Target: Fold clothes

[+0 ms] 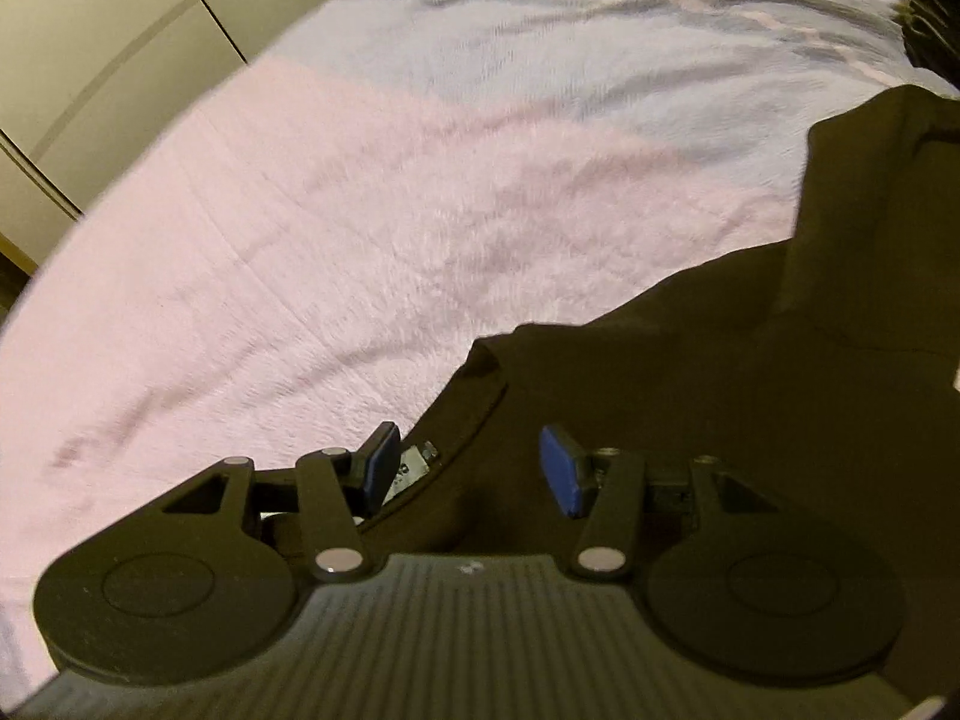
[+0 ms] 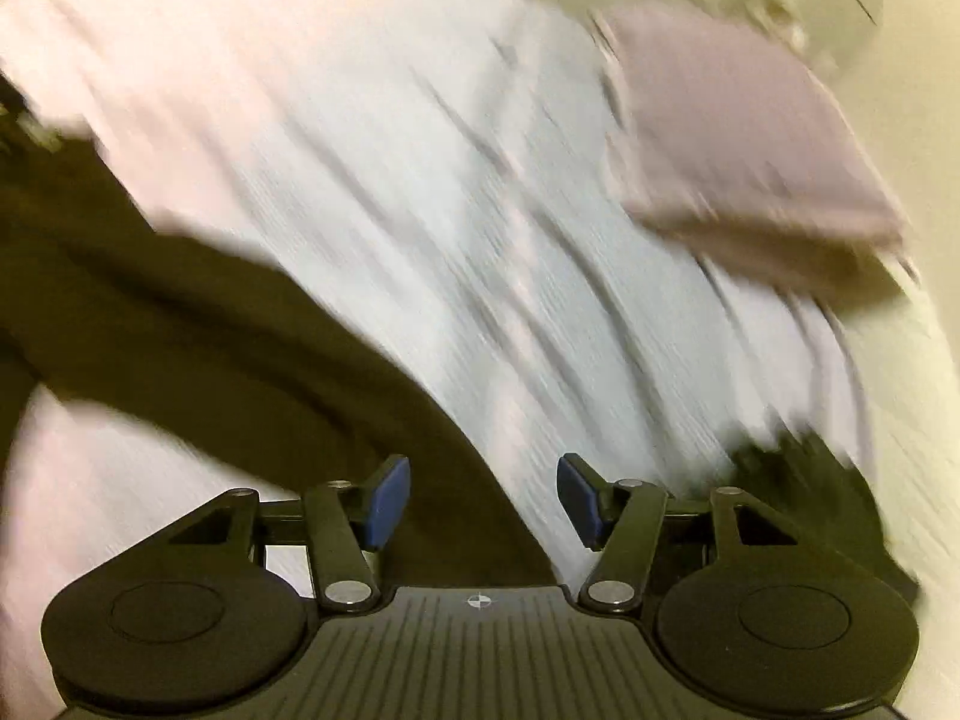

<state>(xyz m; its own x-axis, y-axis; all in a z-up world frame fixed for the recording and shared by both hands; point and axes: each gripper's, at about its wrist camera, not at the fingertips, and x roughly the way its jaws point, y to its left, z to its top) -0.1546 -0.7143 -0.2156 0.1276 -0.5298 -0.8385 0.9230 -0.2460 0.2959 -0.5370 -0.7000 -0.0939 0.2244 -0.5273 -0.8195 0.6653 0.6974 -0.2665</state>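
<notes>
Bed (image 1: 360, 228), pink-and-blue cover; dark garment (image 1: 690, 360) spread on it; pink pillow (image 2: 750, 138) at head.

I am viewing a heavily motion-blurred picture from the right wrist camera. The right gripper (image 2: 483, 501) is standing with its blue pads (image 2: 390, 501) apart, nothing pressed between them. A dark garment (image 2: 198, 312) is lying across the left half, running from the left edge down under the jaws. Beneath it a pale bedspread (image 2: 420, 180), pink to whitish, is covering the bed. A mauve pillow (image 2: 738, 138) is sitting at upper right. A dark patch (image 2: 798, 468) is showing at lower right, too blurred to identify.
</notes>
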